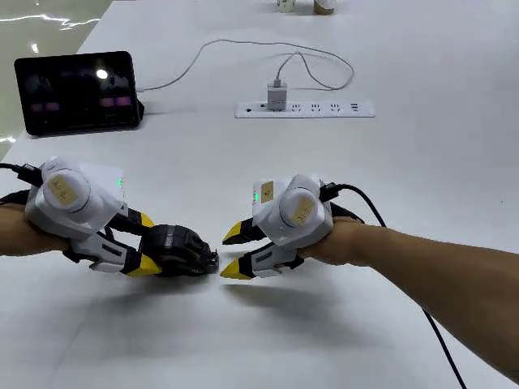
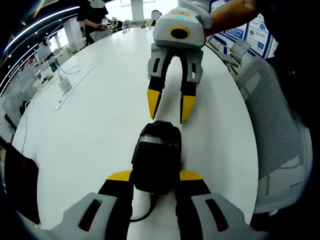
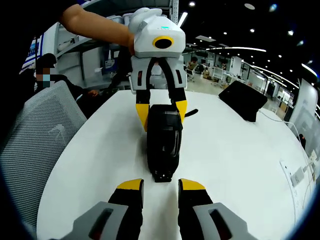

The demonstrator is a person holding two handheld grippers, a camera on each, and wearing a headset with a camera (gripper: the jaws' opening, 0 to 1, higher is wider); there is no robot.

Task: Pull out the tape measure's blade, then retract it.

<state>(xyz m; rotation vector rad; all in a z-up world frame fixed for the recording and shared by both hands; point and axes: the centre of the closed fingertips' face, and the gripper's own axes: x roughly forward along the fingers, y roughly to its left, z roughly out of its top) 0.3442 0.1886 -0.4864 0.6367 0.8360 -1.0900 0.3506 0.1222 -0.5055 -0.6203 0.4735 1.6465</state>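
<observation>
My left gripper (image 1: 146, 242) clamps its jaws on the black tape measure (image 1: 180, 251). My right gripper (image 1: 232, 251), jaws open, faces its front end.

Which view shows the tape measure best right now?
The right gripper view: the tape measure faces the camera, blade end near the open right claw. The left gripper view shows its back, clamped in the left claw. The head view shows it small, partly hidden.

Ahead of you, on the white table (image 1: 422, 178), a dark tablet (image 1: 77, 91) stands at far left. A white power strip (image 1: 305, 109) lies mid-table with a charger (image 1: 277, 96) plugged in. Its cable (image 1: 243, 42) loops across to the tablet.
</observation>
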